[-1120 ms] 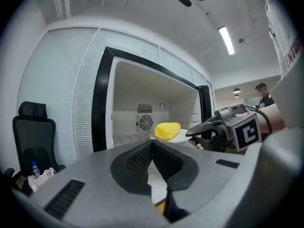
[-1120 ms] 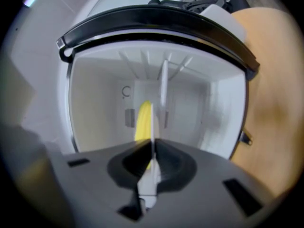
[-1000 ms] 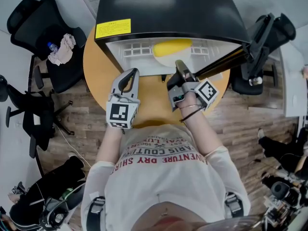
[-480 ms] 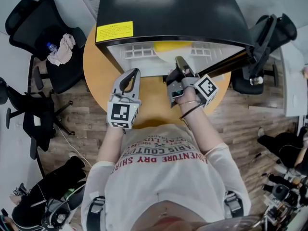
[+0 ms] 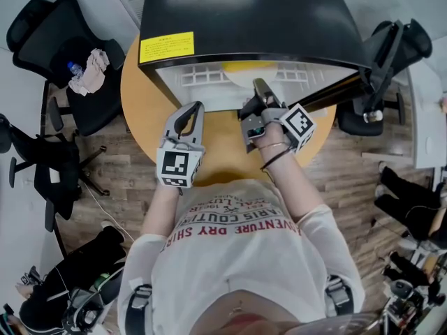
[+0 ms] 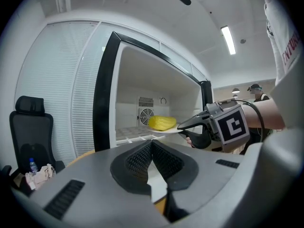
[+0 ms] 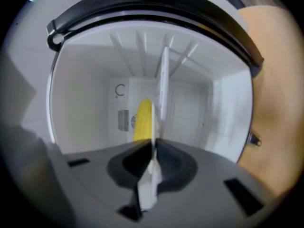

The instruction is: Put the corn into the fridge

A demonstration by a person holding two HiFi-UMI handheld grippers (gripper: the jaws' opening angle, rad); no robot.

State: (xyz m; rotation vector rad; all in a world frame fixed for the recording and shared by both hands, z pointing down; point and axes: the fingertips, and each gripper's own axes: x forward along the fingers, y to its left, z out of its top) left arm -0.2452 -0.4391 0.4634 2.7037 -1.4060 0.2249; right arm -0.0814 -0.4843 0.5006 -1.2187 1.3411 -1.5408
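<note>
We see the right gripper (image 5: 260, 86) stretched forward at the fridge (image 5: 251, 12) mouth, jaws clamped on the rim of a white plate (image 7: 163, 80) that carries the corn (image 6: 161, 123) just inside. The left gripper (image 5: 193, 106) hangs back over the table (image 5: 140, 93), jaws pressed together on nothing.
</note>
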